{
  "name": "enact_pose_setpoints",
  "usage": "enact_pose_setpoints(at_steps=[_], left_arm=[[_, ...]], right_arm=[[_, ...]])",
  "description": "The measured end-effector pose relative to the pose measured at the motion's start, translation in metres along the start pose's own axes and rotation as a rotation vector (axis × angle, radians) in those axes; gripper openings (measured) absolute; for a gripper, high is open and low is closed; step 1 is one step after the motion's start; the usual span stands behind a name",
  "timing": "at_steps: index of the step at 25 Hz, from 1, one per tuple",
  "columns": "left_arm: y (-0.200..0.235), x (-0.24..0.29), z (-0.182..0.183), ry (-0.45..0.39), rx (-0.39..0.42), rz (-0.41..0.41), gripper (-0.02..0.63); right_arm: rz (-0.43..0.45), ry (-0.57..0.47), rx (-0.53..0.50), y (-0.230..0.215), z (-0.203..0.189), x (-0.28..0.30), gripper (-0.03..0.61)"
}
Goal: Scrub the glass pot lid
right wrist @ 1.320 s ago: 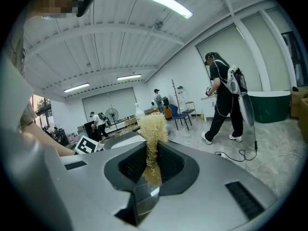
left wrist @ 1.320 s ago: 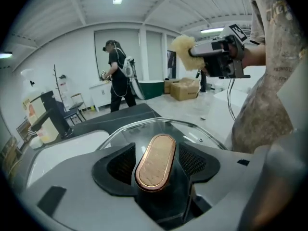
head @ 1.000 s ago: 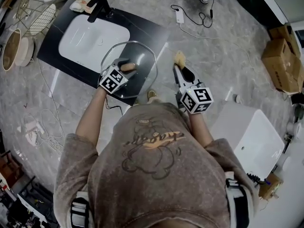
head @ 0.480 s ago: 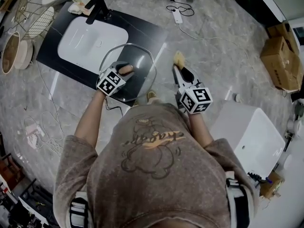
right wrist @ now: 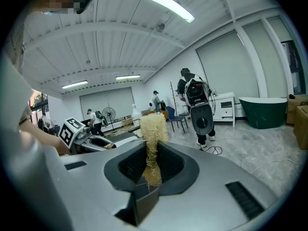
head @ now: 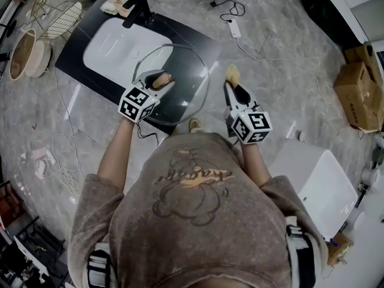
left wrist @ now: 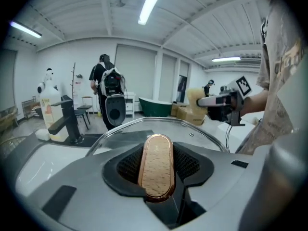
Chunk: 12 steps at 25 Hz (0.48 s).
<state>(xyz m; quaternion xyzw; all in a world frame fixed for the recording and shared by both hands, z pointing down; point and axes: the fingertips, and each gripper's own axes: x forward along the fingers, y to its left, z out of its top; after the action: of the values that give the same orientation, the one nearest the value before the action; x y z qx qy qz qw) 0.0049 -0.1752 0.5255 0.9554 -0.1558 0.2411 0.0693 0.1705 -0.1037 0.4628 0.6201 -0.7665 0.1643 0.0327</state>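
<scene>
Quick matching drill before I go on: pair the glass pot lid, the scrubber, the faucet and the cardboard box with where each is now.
1 glass pot lid
2 scrubber
3 faucet
4 cardboard box

A at the sink's far edge
B on the floor, far right
C in the left tongs
D in the right tongs

Pairs: 1-C, 2-D, 3-A, 4-B.
The left tongs have just been closing on the lid's wooden handle.

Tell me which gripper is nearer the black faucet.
Left. The left gripper, jaws just closing on the lid handle, is below the faucet; the right gripper is farther right.
</scene>
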Motion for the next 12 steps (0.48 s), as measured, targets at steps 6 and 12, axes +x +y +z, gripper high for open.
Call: enact_pose_setpoints(at_steps=[6, 12], left_arm=[[0.011, -0.034, 0.050, -0.212, -0.184, 0.042, 0.183], [0.022, -0.073, 0.078, -0.460, -0.486, 0.027, 0.183]], right_arm=[[0.031, -0.017, -0.008, 0.003, 0.008, 0.009, 0.049], [0.106, -0.023, -0.003, 0.023, 0.015, 0.018, 0.049]])
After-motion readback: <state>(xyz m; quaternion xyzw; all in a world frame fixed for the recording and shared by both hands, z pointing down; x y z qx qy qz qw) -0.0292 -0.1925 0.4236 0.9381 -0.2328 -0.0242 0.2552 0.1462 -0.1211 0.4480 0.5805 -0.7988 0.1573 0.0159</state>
